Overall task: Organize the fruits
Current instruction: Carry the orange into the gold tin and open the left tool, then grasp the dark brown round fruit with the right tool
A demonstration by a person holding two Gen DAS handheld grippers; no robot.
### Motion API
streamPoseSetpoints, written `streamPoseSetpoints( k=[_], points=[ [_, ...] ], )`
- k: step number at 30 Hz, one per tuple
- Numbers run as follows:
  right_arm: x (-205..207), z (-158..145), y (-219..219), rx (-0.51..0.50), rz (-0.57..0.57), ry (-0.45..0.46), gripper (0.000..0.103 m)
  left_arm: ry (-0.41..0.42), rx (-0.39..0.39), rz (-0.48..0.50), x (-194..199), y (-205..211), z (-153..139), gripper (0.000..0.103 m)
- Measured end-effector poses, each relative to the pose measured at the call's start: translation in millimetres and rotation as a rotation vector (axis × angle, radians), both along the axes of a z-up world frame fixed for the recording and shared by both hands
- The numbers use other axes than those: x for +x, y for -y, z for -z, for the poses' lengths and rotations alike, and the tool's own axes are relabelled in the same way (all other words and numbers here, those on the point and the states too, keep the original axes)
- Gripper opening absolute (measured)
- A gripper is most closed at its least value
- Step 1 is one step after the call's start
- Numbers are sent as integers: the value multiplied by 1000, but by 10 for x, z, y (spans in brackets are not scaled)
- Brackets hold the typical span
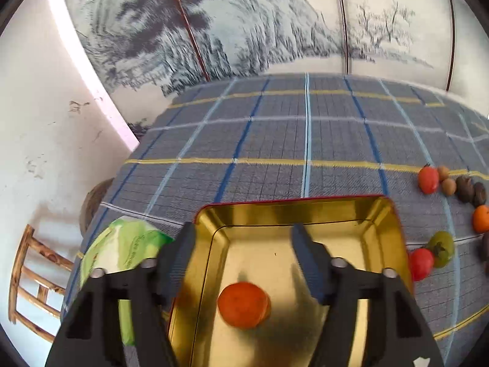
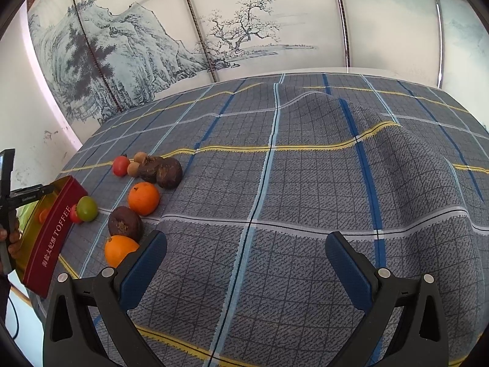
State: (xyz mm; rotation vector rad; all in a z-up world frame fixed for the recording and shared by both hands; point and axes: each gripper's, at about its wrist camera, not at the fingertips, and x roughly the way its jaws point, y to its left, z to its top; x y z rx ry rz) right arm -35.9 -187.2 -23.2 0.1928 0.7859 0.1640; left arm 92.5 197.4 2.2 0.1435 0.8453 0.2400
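Through my left wrist camera, my left gripper (image 1: 241,244) hangs over the gold-lined tin (image 1: 394,232), its jaws parted with nothing pressed between the pads; an orange fruit (image 1: 244,304) lies loose on the tin's floor below the gap, a little blurred. The tin sits at the near edge of the checked tablecloth (image 1: 275,140), and a green packet (image 1: 128,244) lies just beside the tin's left wall, partly behind my left finger. Off the tin's right wall, a red tomato (image 1: 421,263) touches a green tomato (image 1: 441,248); further toward the cloth's right edge I see another red tomato (image 1: 428,179), two small tan fruits, dark brown fruits and an orange at the frame's rim. Through my right wrist camera, my right gripper (image 2: 246,246) has its jaws spread wide above bare cloth, holding nothing. The fruit cluster lies toward the left edge of the cloth: an orange (image 2: 143,198) in the middle, a second orange (image 2: 117,249) just beside my left finger, a dark brown fruit (image 2: 124,222) between them, and more brown fruits (image 2: 169,172) behind. The tin's red side, lettered TOFFEE, shows at the far left, with a hand (image 2: 12,238) beside it.
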Motion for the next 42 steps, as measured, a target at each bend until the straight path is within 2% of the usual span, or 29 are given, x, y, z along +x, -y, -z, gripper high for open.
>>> streamPoseSetpoints(
  k=[3,6,9,11,12,14,19,22,26,30,32,34,36,38,42],
  points=[
    [-30,-1,-5,7,-11,15,103,90,-76,25,-332,120,-207,70],
    [-97,-36,-88,2,-72,51,103,166,-155,53,-670,264,-351,82],
    [-235,-104,-321,-29,-187,95,102,260,-225,102,-1088,465,-453,87],
    [-337,-134,-532,-54,-266,111,102,293,-240,131,-1278,591,-474,98],
    [-362,-141,-623,-75,-294,115,102,307,-243,143,-1382,667,-465,101],
    [-381,-144,-774,-111,-338,113,101,310,-239,167,-1471,763,-453,102],
    [-284,-283,-898,-90,-395,108,98,295,-179,198,-1582,962,-424,102],
    [-115,-286,-1012,-100,-410,54,98,281,-165,177,-1565,964,-394,102],
    [126,-137,-1191,-135,-408,-50,84,278,-213,128,-1656,821,-318,102],
    [289,48,-1255,-111,-386,-148,79,246,-206,99,-1738,701,-194,102],
    [313,69,-1287,-118,-378,-156,78,232,-211,90,-1756,660,-148,102],
    [324,73,-1339,-158,-369,-159,70,218,-227,79,-1772,620,-104,102],
    [331,54,-1384,-192,-363,-157,42,212,-250,72,-1780,589,-81,102],
    [327,47,-1393,-198,-357,-165,42,216,-262,74,-1803,577,-77,102],
    [200,-78,-1382,-187,-358,-120,42,235,-247,87,-1846,615,-110,102]
  ],
)
